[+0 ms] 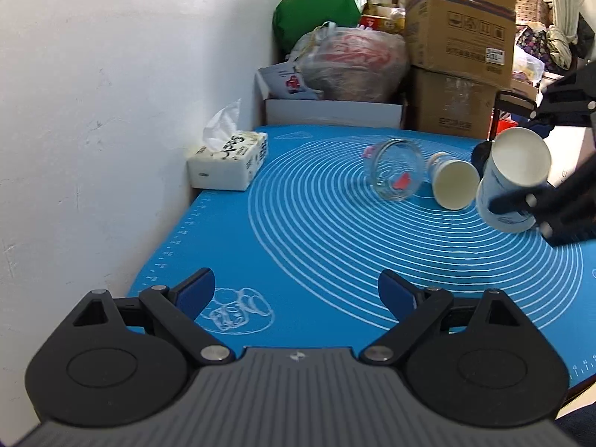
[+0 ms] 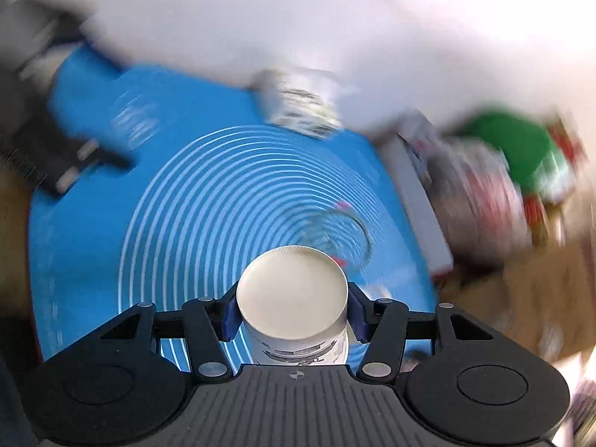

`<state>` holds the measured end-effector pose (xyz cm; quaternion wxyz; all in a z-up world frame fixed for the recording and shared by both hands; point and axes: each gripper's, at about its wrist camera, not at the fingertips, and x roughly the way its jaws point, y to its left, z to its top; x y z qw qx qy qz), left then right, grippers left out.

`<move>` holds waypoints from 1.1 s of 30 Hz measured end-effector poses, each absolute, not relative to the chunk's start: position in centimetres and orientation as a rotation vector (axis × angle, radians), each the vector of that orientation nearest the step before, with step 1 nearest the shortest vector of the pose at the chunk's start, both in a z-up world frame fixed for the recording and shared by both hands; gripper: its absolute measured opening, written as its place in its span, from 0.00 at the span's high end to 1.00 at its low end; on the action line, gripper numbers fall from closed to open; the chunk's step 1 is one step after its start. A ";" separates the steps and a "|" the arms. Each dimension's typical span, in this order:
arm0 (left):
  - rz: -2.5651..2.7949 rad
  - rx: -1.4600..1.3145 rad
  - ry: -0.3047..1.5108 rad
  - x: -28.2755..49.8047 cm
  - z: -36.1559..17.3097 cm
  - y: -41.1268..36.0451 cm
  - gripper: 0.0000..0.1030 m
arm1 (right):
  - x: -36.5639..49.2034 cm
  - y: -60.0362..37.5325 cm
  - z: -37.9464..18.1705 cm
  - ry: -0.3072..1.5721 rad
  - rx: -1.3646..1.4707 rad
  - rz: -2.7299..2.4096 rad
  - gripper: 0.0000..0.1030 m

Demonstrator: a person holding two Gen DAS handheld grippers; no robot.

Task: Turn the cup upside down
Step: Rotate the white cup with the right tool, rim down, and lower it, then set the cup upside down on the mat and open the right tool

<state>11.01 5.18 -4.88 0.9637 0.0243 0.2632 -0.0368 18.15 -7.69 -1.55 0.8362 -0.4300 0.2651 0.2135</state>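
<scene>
My right gripper [image 2: 292,314] is shut on a white paper cup [image 2: 292,294] with blue print, held above the blue mat [image 2: 93,242]. In the left wrist view the held cup [image 1: 516,182] is tilted, its open mouth facing up and toward me, with the right gripper [image 1: 536,205] around its lower body. A second paper cup [image 1: 452,184] lies on its side on the mat. A clear glass jar [image 1: 396,169] lies on its side beside it. My left gripper [image 1: 296,294] is open and empty, low over the mat's near edge.
A tissue box [image 1: 229,160] stands against the white wall at the mat's left edge. Cardboard boxes [image 1: 460,18], a plastic bag [image 1: 354,61] and a white tray [image 1: 333,111] crowd the far end. The right wrist view is motion-blurred.
</scene>
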 end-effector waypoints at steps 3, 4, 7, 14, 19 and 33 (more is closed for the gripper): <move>-0.084 0.044 0.536 11.1 -5.0 4.6 0.09 | 18.9 -11.1 -0.6 0.601 -0.596 0.409 0.50; -0.088 0.041 0.539 11.2 -5.0 4.5 0.09 | 19.4 -12.0 -0.8 0.613 -0.496 0.388 0.50; -0.095 0.043 0.537 11.4 -5.0 3.9 0.09 | 19.4 -15.5 -1.6 0.667 -0.204 0.320 0.50; -0.094 0.069 0.535 11.7 -5.2 2.7 0.09 | 19.9 -17.3 -5.2 0.709 -0.038 0.214 0.50; -0.094 0.072 0.545 11.9 -5.6 2.2 0.09 | 20.4 -17.6 -6.1 0.694 -0.005 0.210 0.49; -0.129 0.116 0.529 10.7 -4.4 0.4 0.09 | 17.2 -19.2 -4.1 0.673 0.046 0.128 0.00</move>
